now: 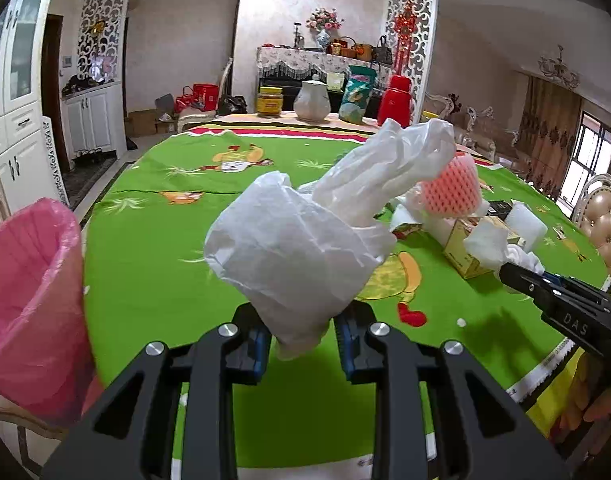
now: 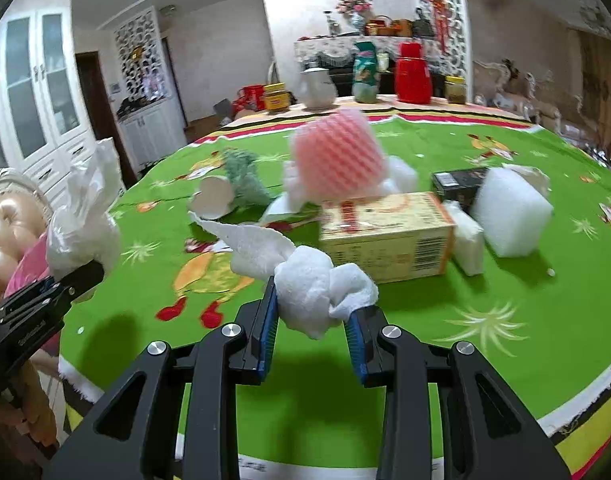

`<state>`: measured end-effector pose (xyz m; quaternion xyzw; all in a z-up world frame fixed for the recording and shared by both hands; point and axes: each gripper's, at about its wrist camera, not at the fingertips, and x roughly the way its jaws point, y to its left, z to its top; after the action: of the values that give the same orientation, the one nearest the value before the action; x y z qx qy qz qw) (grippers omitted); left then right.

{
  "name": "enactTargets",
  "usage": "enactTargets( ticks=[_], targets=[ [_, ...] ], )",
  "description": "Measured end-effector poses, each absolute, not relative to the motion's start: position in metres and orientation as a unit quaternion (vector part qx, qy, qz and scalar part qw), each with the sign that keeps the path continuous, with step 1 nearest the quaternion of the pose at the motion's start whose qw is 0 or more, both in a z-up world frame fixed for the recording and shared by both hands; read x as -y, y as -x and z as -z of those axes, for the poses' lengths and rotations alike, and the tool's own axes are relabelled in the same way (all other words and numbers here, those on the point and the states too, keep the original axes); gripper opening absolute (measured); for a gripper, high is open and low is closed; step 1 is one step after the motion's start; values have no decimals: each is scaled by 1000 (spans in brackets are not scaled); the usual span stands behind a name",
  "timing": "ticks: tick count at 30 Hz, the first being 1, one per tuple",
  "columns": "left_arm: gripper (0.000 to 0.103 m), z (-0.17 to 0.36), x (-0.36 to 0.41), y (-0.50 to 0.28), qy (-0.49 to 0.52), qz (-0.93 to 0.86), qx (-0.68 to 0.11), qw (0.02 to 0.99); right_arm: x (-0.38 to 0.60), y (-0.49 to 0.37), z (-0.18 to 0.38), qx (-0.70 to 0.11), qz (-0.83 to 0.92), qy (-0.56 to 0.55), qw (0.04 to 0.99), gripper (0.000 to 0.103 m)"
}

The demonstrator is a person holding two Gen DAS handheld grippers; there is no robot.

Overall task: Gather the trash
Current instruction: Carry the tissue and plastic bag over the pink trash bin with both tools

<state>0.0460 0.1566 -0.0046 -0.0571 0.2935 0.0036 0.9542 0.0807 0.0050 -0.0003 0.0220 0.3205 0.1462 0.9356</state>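
1. Table (image 1: 153,280), fills mid-frame in both views: round, green cartoon-print cloth, striped border at far edge.

2. Pink bin (image 1: 29,304), lower left of left-wrist view: ribbed pail w/ thin pink liner, mouth open, just off the table edge.

3. Trash pile, centre to right of right-wrist view, all still on the cloth:
 - yellow carton (image 2: 385,236), printed card, barcode end facing us
 - pink foam net (image 2: 337,160), mesh sleeve, soft, sits behind the carton
 - white foam block (image 2: 509,216), matte, squarish
 - black box (image 2: 457,184), small
 - paper cup (image 2: 213,200), tipped on its side

4. Plastic bag (image 1: 305,248), centre of left-wrist view: thin, crinkled, translucent white. Left gripper (image 1: 301,336) jaws clamped on its bunched lower end.

5. Tissue wad (image 2: 317,292), lower centre of right-wrist view: soft, quilted, one long tail. Right gripper (image 2: 311,332) jaws pinched on it.

Step, as we judge it: both pieces lifted, carry to bin under way. Next calls for left to get over the liner mouth and let go, then right follows. Light stuff, may cling to the pads.
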Motion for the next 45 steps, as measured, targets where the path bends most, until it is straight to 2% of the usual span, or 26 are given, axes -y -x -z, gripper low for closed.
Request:
enactTargets(
  ticks=[15,31,45],
  targets=[
    [27,-7,-214,-3,71,-57,-264,960,-85,-65,-6,-322,-224,35,919,33],
    [28,-24,-341,48,95,-172,-247,949,-212,-36,-15,-302,-353,118,878,33],
    [32,-16,-457,38,136,-250,-282,916,-336,-38,-38,-269,-442,155,841,33]
  ],
)
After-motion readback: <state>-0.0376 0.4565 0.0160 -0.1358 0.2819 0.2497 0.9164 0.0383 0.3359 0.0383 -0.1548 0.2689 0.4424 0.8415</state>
